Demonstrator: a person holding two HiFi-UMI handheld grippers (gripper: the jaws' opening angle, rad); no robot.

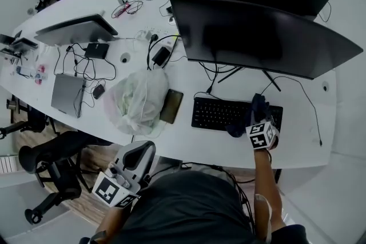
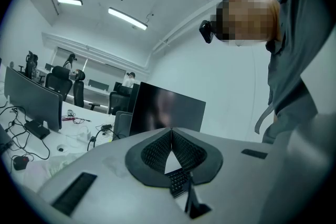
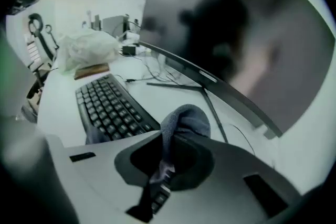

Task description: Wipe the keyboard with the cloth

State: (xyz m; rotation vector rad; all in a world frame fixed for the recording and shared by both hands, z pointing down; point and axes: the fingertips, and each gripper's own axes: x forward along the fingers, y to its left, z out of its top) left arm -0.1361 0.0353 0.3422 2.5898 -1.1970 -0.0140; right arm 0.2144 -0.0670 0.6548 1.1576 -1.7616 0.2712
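A black keyboard (image 1: 223, 113) lies on the white desk (image 1: 297, 140) in front of a wide curved monitor (image 1: 257, 37). My right gripper (image 1: 258, 114) is over the keyboard's right end, shut on a dark blue cloth (image 1: 235, 130). In the right gripper view the cloth (image 3: 184, 120) bulges up between the jaws, and the keyboard (image 3: 110, 107) stretches away to the left. My left gripper (image 1: 144, 148) is held off the desk near the person's body. In the left gripper view its jaws (image 2: 171, 131) meet at the tips with nothing between them.
A crumpled plastic bag (image 1: 137, 100) and a brown notebook (image 1: 171, 106) sit left of the keyboard. Further left are a closed laptop (image 1: 67, 94), an open laptop (image 1: 77, 28) and tangled cables (image 1: 86, 68). An office chair (image 1: 51, 168) stands below the desk's front edge.
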